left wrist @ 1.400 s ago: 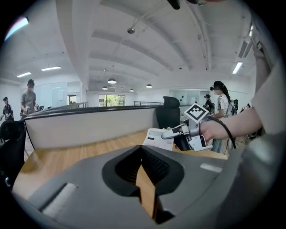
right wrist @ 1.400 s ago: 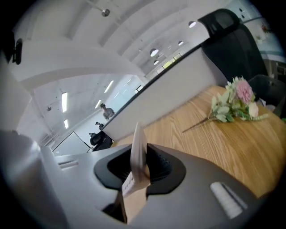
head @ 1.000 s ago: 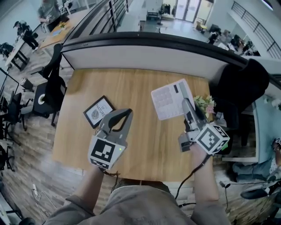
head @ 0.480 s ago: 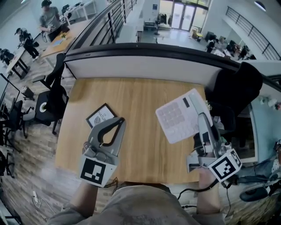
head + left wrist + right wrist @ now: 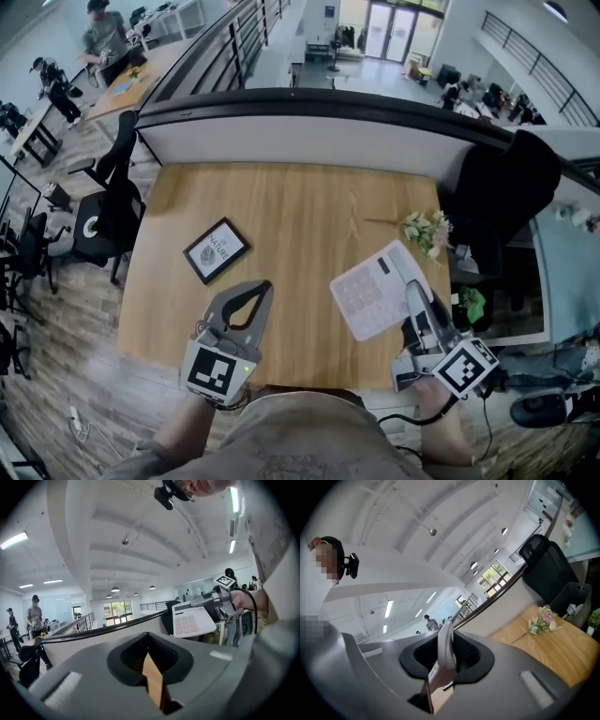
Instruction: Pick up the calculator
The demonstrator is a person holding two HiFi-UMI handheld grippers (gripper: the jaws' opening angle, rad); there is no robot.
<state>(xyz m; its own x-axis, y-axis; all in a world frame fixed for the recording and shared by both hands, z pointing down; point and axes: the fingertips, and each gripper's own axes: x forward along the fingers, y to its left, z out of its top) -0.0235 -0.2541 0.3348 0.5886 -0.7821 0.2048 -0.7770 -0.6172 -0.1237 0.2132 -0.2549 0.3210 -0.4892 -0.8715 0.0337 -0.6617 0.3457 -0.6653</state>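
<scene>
The calculator (image 5: 375, 292), white with pale keys, hangs tilted above the table's near right corner. My right gripper (image 5: 413, 291) is shut on its right edge. In the right gripper view the calculator (image 5: 444, 654) stands edge-on between the pads. My left gripper (image 5: 263, 287) is over the near edge at the left of the middle, shut with nothing in it. In the left gripper view the jaw tips meet, and the held calculator (image 5: 192, 619) shows off to the right with the right gripper behind it.
A small black picture frame (image 5: 216, 250) lies on the wooden table (image 5: 300, 202) at the left. A sprig of pale flowers (image 5: 422, 230) lies near the right edge. A dark office chair (image 5: 511, 192) stands past that edge. A curved partition bounds the far side.
Both grippers have drawn back toward the near edge. The calculator came along in the right gripper, and the flowers now lie fully in view.
</scene>
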